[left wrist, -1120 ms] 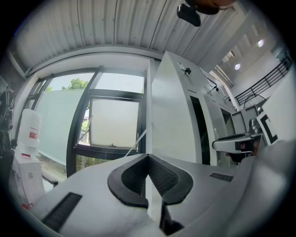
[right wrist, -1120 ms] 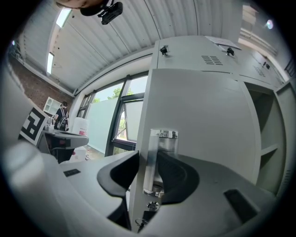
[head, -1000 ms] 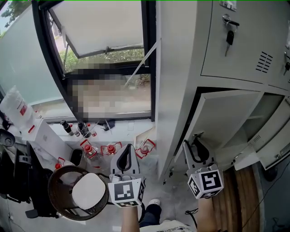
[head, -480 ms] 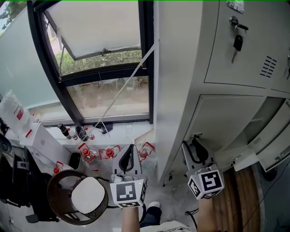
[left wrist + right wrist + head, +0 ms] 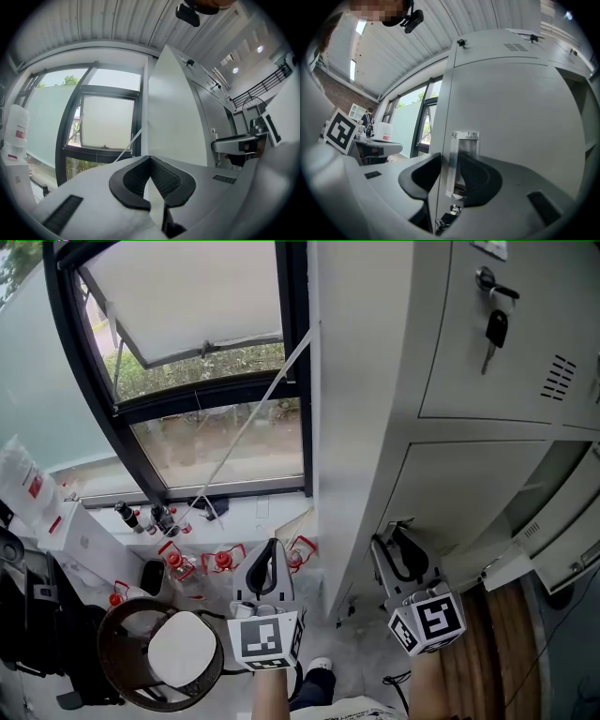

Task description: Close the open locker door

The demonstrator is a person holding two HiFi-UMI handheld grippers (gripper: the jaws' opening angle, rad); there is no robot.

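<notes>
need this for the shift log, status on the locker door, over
Status: left gripper shut, empty. Jaws of right gripper opening, locker door edge between them. Door open, not yet shut. Nothing seen blocking its swing.

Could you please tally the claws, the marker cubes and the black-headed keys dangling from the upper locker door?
Claws: 2, the left claw shut, the right claw opening round the lower door's edge
Marker cubes: 2
Black-headed keys: 1
Total: 5
</notes>
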